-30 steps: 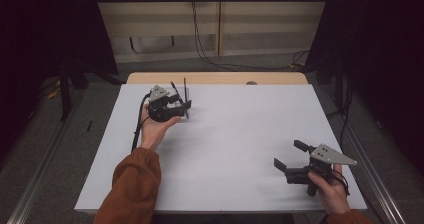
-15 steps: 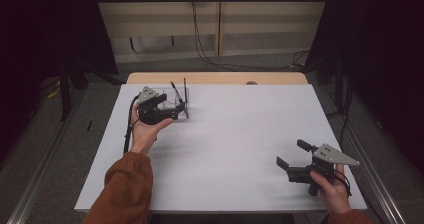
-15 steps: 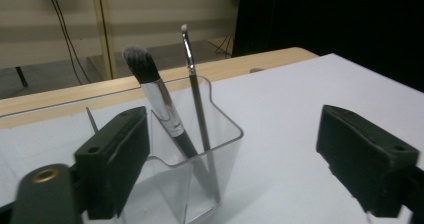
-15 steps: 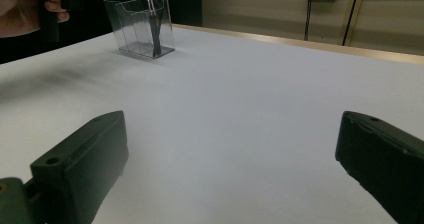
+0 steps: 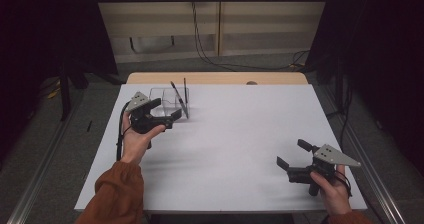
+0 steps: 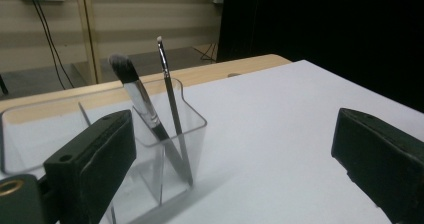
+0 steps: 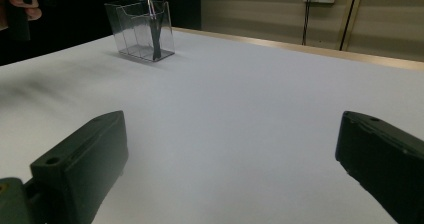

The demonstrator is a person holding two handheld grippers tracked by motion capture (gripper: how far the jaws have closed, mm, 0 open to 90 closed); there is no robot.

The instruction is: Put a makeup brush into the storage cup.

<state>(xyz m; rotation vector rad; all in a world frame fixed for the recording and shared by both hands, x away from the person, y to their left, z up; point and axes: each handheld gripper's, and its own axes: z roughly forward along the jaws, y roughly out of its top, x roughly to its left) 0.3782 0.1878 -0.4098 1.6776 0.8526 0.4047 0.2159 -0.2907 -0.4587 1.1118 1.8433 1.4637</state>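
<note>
Clear plastic holder [image 5: 167, 100] at the table's [image 5: 240, 134] far left, with both brushes [image 6: 137, 96] standing inside, is being cleared by the left gripper [image 5: 161, 115], jaws just spread and empty; right gripper [image 5: 295, 156] is being held released, nothing left.

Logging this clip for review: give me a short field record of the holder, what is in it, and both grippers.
holder: clear plastic holder with compartments, standing at the far left of the white table
contents: fluffy brush and thin brush, both leaning in one end compartment
left gripper: beside the holder, fingers have just been opening, nothing between them
right gripper: open, over bare table at the near right, holds nothing
</note>
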